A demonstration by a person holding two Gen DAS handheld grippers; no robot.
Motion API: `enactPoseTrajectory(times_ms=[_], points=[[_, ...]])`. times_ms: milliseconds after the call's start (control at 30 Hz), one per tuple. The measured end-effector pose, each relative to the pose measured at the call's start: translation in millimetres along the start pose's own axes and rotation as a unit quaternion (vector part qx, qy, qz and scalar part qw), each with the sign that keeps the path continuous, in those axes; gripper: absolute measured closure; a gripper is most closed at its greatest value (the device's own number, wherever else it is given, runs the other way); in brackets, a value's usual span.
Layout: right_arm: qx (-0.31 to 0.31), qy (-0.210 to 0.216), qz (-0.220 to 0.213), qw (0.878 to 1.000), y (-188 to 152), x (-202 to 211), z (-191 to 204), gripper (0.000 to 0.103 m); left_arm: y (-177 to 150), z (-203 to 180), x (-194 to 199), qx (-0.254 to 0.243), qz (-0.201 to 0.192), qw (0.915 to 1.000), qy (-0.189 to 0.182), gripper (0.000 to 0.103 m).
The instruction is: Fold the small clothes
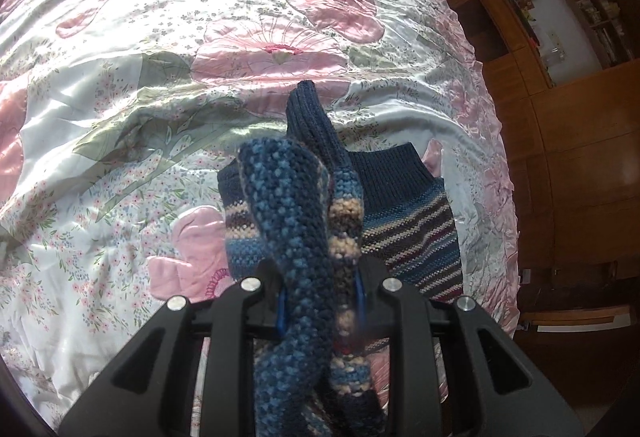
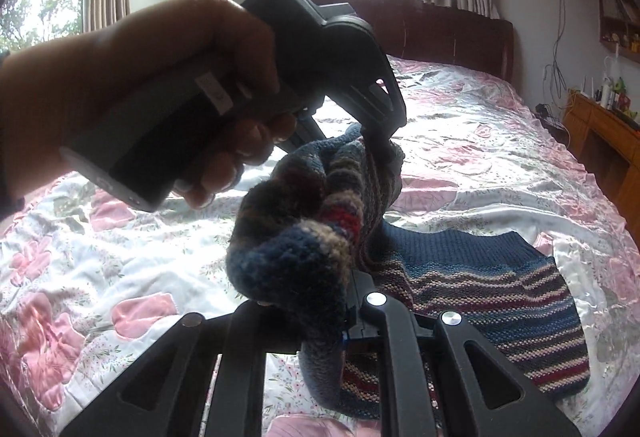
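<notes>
One bed fills both views, spread with a satin floral quilt in white and pink. On the quilt, toward four o'clock in the right wrist view, lies part of a small striped knit sweater with navy ribbed edges; the rest is lifted in a bunch. A hand at ten o'clock grips the left gripper, its fingers pinching the raised knit. The right gripper, at six o'clock, is likewise clamped on a thick fold.
</notes>
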State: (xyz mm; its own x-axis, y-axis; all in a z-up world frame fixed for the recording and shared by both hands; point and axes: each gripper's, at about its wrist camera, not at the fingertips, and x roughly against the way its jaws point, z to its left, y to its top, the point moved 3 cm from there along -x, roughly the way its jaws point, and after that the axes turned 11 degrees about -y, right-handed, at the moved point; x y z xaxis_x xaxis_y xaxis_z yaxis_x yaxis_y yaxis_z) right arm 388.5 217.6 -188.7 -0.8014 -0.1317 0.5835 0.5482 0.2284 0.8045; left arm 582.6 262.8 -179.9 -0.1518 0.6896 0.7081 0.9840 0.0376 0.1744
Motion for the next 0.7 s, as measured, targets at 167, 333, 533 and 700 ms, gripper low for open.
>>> enactPoseTrajectory(times_ms=[167, 333, 533, 700], points=[[-0.027, 0.0, -0.002, 1.0, 2, 5, -25, 0.091, 3, -23, -14, -0.007, 0.003, 1.0, 0.006, 0.081], [-0.048, 0.0, -0.003, 0.999, 4, 10, -52, 0.091, 5, -45, -31, -0.013, 0.008, 0.9998, 0.013, 0.081], [-0.069, 0.002, -0.002, 0.998, 4, 13, -80, 0.091, 9, -70, -50, -0.022, 0.013, 0.9995, 0.021, 0.082], [-0.084, 0.004, 0.001, 0.996, 2, 13, -102, 0.091, 10, -86, -64, -0.026, 0.017, 0.9991, 0.029, 0.082]])
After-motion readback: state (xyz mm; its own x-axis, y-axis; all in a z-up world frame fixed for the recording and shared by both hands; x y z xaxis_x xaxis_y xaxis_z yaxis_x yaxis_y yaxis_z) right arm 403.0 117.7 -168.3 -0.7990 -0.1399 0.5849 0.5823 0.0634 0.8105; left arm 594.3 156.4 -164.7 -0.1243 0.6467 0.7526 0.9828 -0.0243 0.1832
